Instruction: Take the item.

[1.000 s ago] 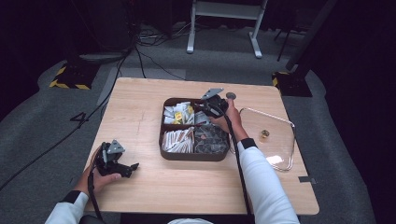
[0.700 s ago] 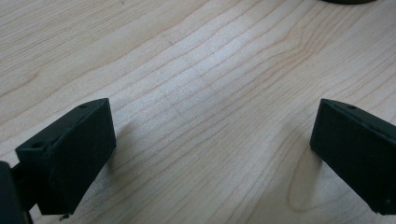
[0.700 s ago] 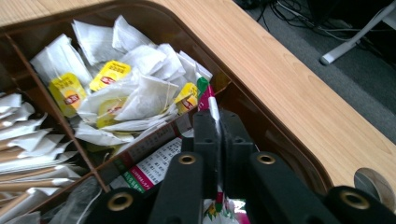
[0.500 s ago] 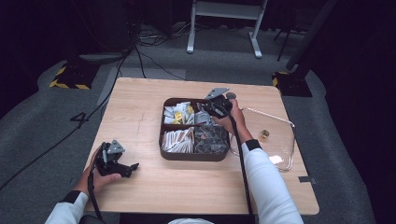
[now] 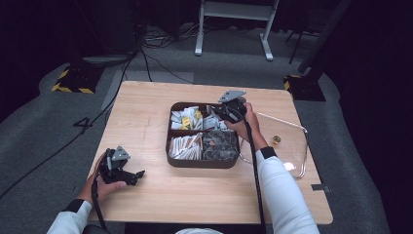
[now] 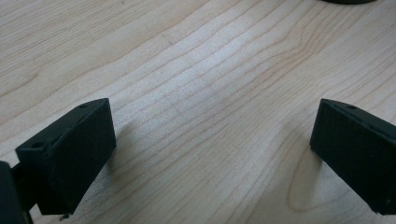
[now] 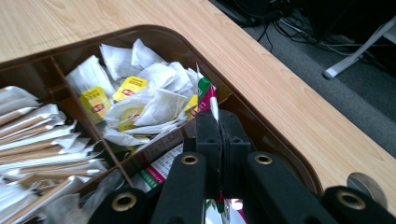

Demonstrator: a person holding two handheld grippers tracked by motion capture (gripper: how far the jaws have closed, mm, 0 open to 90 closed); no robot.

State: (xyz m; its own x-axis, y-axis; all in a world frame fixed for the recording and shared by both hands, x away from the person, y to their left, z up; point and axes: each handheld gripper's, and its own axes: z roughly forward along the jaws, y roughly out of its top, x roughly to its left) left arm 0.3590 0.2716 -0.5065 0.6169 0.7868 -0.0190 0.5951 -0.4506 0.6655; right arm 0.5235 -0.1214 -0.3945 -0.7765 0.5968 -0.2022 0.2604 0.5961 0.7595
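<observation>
- Counter [image 5: 146,112] — light wood, mostly bare. It carries the tray near centre and a wire frame [image 5: 297,146] to its right, well clear of your work.
- Tray [image 5: 202,163] — brown, four compartments, so the stock stays sorted: white tea bags with yellow tags [image 7: 135,98] far left, long sachets [image 7: 37,149] near left, dark packets near right.
- Right gripper [image 5: 225,113] — over the tray's far right compartment, jaws clamped on a thin green-and-red packet [image 7: 207,93] held edge-on. That's the task's thing: up between the jaws, just above the packets it sits among. Thin foil needs a full pinch, hence no gap.
- Left gripper [image 5: 130,176] — parked low at the counter's near left, well apart from the tray. Jaws spread wide with bare wood between them, holding nothing. Reads as idle, kept out of the right arm's way.
- Versus a second ago: your right gripper sits slightly nearer the far right rim — small shift. Left gripper and tray unchanged.
</observation>
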